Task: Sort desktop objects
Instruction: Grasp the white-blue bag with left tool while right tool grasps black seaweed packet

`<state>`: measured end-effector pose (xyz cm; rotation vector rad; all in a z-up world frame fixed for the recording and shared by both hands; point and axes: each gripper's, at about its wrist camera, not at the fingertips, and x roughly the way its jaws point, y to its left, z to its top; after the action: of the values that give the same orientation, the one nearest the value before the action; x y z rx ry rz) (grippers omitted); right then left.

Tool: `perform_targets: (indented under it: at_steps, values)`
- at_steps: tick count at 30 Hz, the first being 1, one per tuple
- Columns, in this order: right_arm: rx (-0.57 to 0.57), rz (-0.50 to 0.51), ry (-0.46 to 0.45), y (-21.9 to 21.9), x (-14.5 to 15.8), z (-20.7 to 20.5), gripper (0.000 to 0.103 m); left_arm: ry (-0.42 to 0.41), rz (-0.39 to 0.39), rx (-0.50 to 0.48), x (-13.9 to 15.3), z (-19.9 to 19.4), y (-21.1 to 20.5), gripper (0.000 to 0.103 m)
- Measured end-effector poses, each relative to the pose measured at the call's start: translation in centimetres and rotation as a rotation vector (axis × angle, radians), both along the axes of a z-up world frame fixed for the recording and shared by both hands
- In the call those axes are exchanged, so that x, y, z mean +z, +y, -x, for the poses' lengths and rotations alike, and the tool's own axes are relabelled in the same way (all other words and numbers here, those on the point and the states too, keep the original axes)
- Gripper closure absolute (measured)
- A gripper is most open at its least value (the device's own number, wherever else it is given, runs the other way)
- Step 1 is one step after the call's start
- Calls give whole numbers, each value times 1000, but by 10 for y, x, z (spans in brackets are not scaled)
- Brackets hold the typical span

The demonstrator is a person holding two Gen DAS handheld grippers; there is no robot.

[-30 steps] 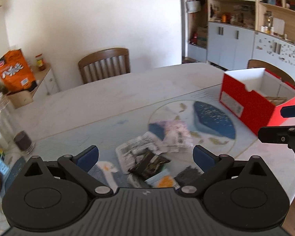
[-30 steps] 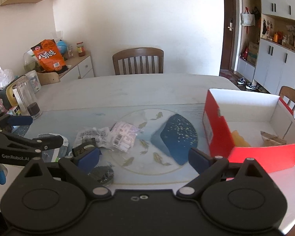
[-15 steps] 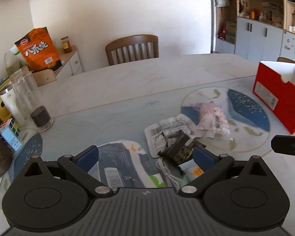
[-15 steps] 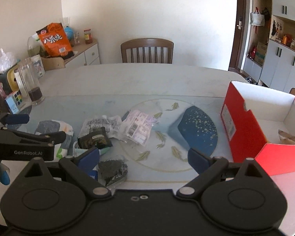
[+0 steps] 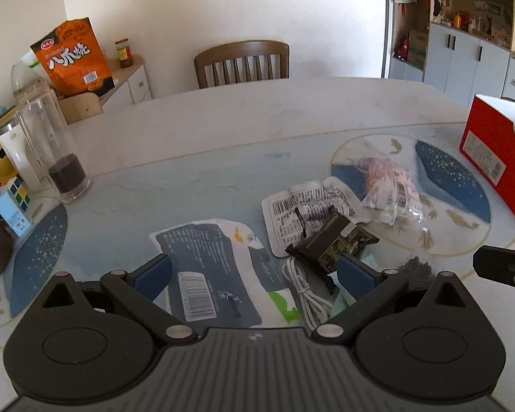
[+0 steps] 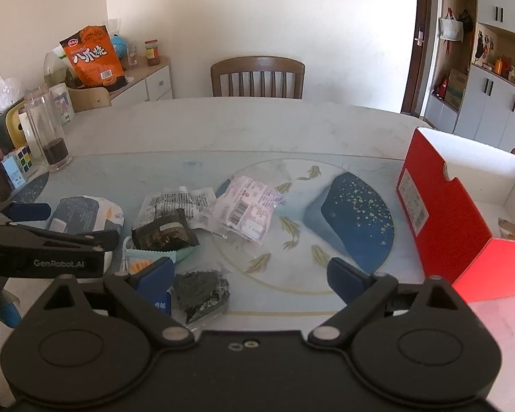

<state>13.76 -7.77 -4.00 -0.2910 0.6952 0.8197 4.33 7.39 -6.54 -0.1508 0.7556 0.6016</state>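
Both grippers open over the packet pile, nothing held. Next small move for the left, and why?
Probably ease the left gripper down onto the blue-and-white pouch: it lies flat between the open jaws, nothing held. The right gripper is open too, nearest the dark crumpled packet; the red box waits to its right.

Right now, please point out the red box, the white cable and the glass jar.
red box (image 6: 439,213), right wrist view, its red side wall.
white cable (image 5: 304,283), left wrist view, its middle stretch.
glass jar (image 5: 49,137), left wrist view, its clear wall.
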Motion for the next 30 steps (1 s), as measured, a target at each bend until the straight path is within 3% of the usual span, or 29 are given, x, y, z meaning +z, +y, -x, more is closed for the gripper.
perform_targets:
  at_steps: [20,30]
  values:
    - [4,59,39,24,-42,-1,9,-15,-18,-8,-14,-4,17,0]
    - [32,99,43,38,-57,1,13,22,-41,-13,-26,-8,25,0]
